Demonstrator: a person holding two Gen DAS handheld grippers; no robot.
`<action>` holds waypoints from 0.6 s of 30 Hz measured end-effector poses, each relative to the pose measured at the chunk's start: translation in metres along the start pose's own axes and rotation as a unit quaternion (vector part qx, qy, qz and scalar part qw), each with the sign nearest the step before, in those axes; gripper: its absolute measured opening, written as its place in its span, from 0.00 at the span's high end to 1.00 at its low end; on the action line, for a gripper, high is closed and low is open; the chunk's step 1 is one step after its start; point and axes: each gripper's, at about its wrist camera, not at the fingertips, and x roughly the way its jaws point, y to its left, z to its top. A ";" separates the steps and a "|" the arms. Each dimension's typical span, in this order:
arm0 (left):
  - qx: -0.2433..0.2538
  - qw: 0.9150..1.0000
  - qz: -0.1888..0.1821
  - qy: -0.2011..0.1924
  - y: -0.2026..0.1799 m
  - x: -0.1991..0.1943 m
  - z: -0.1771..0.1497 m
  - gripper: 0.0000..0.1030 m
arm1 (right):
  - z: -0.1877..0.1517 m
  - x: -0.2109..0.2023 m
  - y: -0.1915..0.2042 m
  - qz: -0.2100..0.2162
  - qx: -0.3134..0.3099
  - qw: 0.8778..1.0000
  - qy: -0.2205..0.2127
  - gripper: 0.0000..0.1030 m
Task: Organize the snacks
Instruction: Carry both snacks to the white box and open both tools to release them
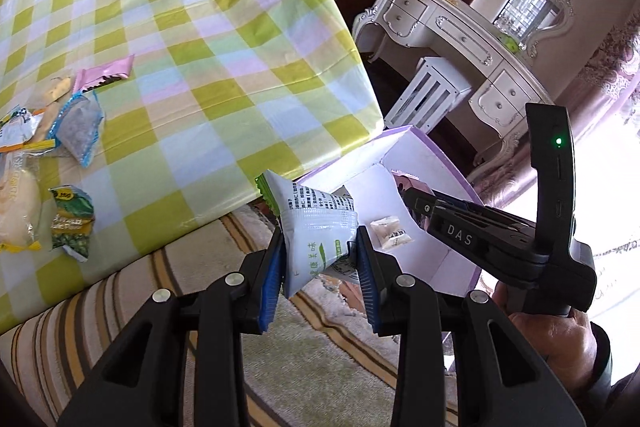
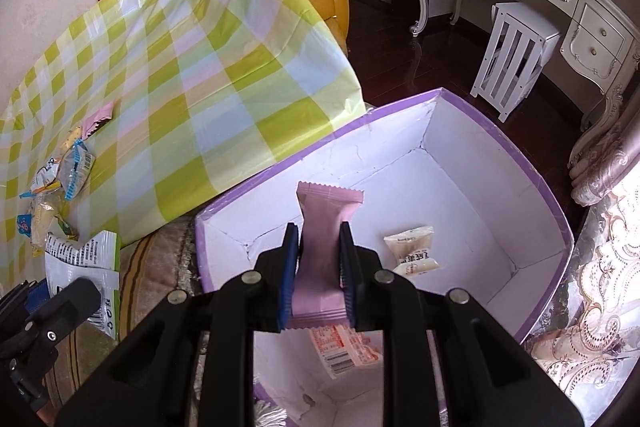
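Right wrist view: your right gripper [image 2: 319,267] clamps a pink packet [image 2: 322,247] over the purple-rimmed box [image 2: 552,203], which holds two snacks; your left gripper [image 1: 320,263] pinches a white-green sachet [image 1: 316,231] beside it, and several snacks [image 1: 78,131] wait on the checked tablecloth [image 1: 224,67]

The box [image 2: 532,183] stands on the floor right of the table [image 2: 224,67]; 2 packets [image 2: 412,251] lie inside it, more snacks [image 1: 76,131] on the table.
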 end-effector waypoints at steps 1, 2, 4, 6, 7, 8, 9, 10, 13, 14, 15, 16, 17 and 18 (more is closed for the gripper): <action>0.003 1.000 -0.004 0.004 -0.003 0.004 0.001 0.67 | -0.001 0.001 -0.004 -0.008 0.002 1.000 0.001 0.80; 0.006 1.000 -0.009 0.008 -0.006 0.007 0.001 0.67 | -0.002 0.002 -0.008 -0.014 0.004 1.000 0.001 0.80; 0.010 1.000 -0.017 0.014 -0.012 0.013 0.002 0.67 | -0.003 0.003 -0.014 -0.026 0.007 1.000 0.001 0.80; 0.015 0.999 -0.024 0.020 -0.016 0.018 0.003 0.67 | -0.003 0.004 -0.018 -0.036 0.010 0.999 0.001 0.80; 0.016 0.999 -0.029 0.024 -0.019 0.020 0.003 0.67 | -0.003 0.005 -0.020 -0.040 0.011 0.999 0.000 0.80; 0.018 0.999 -0.034 0.027 -0.020 0.023 0.004 0.67 | -0.003 0.005 -0.022 -0.044 0.012 0.999 -0.001 0.80; 0.019 0.999 -0.038 0.031 -0.022 0.026 0.004 0.67 | -0.004 0.004 -0.023 -0.047 0.014 0.999 -0.001 0.80; 0.020 0.998 -0.042 0.034 -0.024 0.028 0.004 0.67 | -0.003 0.005 -0.025 -0.049 0.016 0.999 -0.001 0.80; 0.023 0.998 -0.052 0.042 -0.028 0.033 0.005 0.63 | -0.002 0.004 -0.027 -0.056 0.019 0.998 -0.005 0.79; 0.022 0.997 -0.055 0.043 -0.029 0.034 0.005 0.56 | -0.002 0.003 -0.028 -0.056 0.021 0.998 -0.005 0.79; 0.021 0.997 -0.056 0.044 -0.029 0.035 0.006 0.52 | -0.002 0.003 -0.029 -0.056 0.022 0.998 -0.005 0.75; 0.021 0.997 -0.058 0.044 -0.029 0.035 0.006 0.52 | -0.002 0.002 -0.029 -0.057 0.024 0.998 -0.006 0.71; 0.020 0.997 -0.058 0.045 -0.029 0.035 0.006 0.51 | -0.001 0.002 -0.030 -0.059 0.026 0.998 -0.008 0.61; 0.018 0.997 -0.058 0.045 -0.028 0.035 0.006 0.48 | -0.001 0.001 -0.029 -0.059 0.027 0.998 -0.010 0.52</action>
